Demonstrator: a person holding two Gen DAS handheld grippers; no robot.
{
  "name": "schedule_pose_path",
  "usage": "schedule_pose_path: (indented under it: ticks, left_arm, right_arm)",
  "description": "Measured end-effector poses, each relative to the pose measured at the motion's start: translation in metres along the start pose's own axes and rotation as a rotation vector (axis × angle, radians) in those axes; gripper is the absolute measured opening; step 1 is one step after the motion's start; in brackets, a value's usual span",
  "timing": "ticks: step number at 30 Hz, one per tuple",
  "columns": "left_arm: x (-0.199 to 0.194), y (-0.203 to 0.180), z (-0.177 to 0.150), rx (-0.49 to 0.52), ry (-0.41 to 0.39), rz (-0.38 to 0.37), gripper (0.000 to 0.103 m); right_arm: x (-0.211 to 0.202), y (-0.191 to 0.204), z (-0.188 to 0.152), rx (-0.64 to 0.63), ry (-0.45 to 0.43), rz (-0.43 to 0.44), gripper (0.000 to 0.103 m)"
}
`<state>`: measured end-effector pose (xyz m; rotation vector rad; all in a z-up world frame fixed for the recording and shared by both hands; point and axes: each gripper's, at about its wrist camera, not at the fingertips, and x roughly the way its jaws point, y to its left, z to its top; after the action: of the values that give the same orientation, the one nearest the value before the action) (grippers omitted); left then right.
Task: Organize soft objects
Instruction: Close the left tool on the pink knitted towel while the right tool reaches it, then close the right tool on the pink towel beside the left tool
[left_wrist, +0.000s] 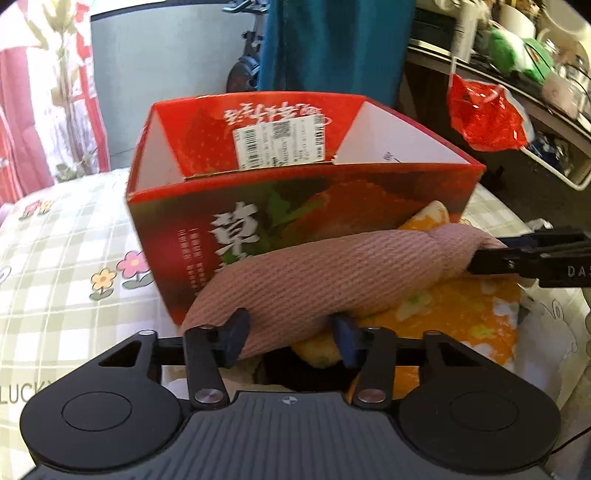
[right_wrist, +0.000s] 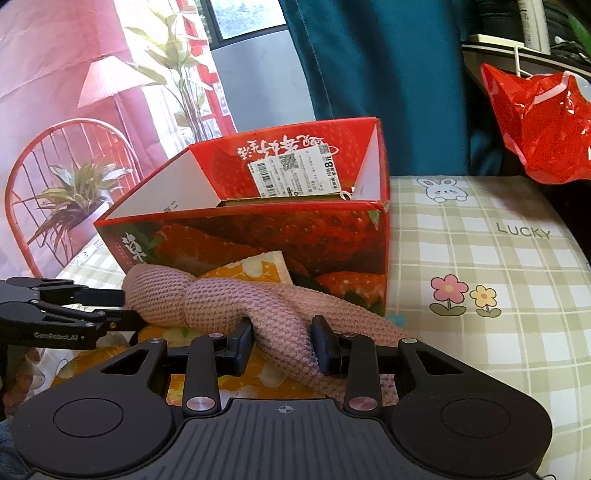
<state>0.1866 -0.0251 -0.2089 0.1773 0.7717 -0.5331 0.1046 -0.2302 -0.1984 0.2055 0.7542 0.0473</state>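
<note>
A pink knitted cloth (left_wrist: 332, 269) (right_wrist: 280, 306), rolled long, lies in front of the red strawberry box (left_wrist: 369, 192) (right_wrist: 258, 236) and on top of an orange floral cloth (left_wrist: 461, 314) (right_wrist: 243, 269). My left gripper (left_wrist: 290, 332) (right_wrist: 129, 306) is shut on one end of the roll, which bulges between its pads. At the other end, my right gripper (right_wrist: 282, 341) (left_wrist: 484, 254) is shut on the knit. The box is open at the top, and only a white label shows inside it.
Everything rests on a green checked cover (left_wrist: 55, 258) (right_wrist: 480, 258) with flower and rabbit prints. A red plastic bag (left_wrist: 484, 114) (right_wrist: 539, 122) hangs at the right from a cluttered shelf (left_wrist: 517, 44). A teal curtain (left_wrist: 332, 44) hangs behind the box.
</note>
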Motion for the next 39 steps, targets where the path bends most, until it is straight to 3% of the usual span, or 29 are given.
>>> schedule_pose_path:
  ticks: [4,6,7,19,28,35,39]
  left_arm:
    - [0.002,-0.006,-0.002,0.002,0.002,-0.001,0.041]
    - [0.002,-0.005,-0.003,-0.015,-0.003,-0.013,0.018]
    - [0.001,-0.005,-0.003,-0.021,-0.005,-0.011,0.014]
    - [-0.050,-0.004,0.003,-0.168,-0.164,0.048,0.011]
    - [-0.053,-0.001,-0.015,-0.238,-0.134,0.051,0.011]
    - [-0.046,-0.001,-0.027,-0.270,-0.105,0.038,0.011]
    - [-0.043,0.001,-0.028,-0.279,-0.100,0.035,0.011]
  right_arm:
    - [0.000,0.003,0.000,-0.002,-0.003,0.004,0.032]
    - [0.000,0.003,0.000,0.000,-0.003,0.007,0.032]
    - [-0.001,0.004,-0.001,0.001,-0.004,0.009,0.032]
    - [-0.019,0.011,0.003,-0.026,-0.024,0.043,0.046]
    - [-0.017,0.015,-0.009,-0.075,0.008,0.031,0.046]
    - [-0.010,0.016,-0.016,-0.074,0.034,0.052,0.034]
    - [-0.007,0.014,-0.018,-0.063,0.045,0.057,0.034]
